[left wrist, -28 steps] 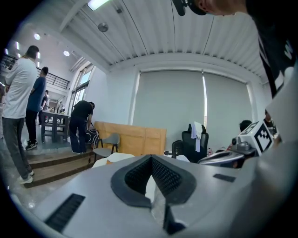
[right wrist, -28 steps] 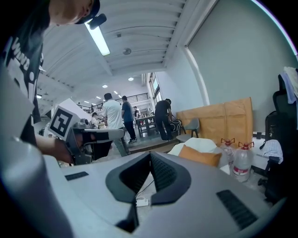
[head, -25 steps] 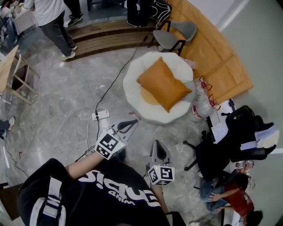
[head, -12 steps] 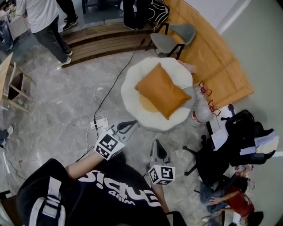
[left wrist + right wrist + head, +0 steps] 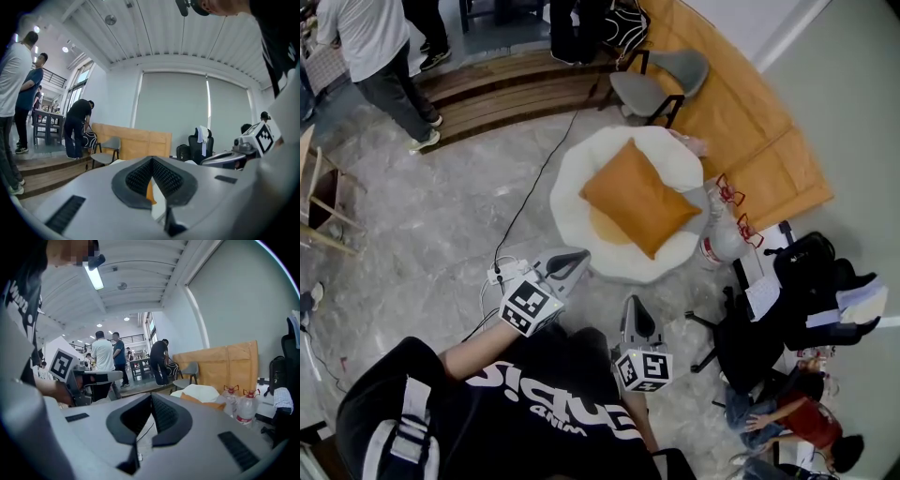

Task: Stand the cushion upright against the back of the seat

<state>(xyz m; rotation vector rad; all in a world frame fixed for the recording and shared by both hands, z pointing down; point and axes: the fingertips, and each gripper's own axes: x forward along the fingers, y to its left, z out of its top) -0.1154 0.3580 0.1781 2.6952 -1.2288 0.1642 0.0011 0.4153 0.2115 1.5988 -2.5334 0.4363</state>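
Observation:
An orange square cushion [image 5: 638,198] lies flat, tilted like a diamond, on a round white seat [image 5: 572,187] on the floor. In the right gripper view the cushion [image 5: 202,402] shows as an orange edge on the white seat [image 5: 199,392]. A sliver of the cushion [image 5: 150,191] shows behind the left jaws. My left gripper [image 5: 579,256] is shut and empty, just short of the seat's near rim. To its right my right gripper [image 5: 636,306] is shut and empty too, a little farther from the seat.
A grey chair [image 5: 657,82] and an orange-brown panel [image 5: 741,122] stand beyond the seat. Two water jugs [image 5: 719,233] sit at its right, next to black office chairs [image 5: 787,300]. A power strip and cable [image 5: 500,273] lie on the floor by the left gripper. People stand at the wooden steps [image 5: 487,89].
The seat and cushion have drawn closer to both grippers and shifted left in the head view. Both grippers stay shut and empty.

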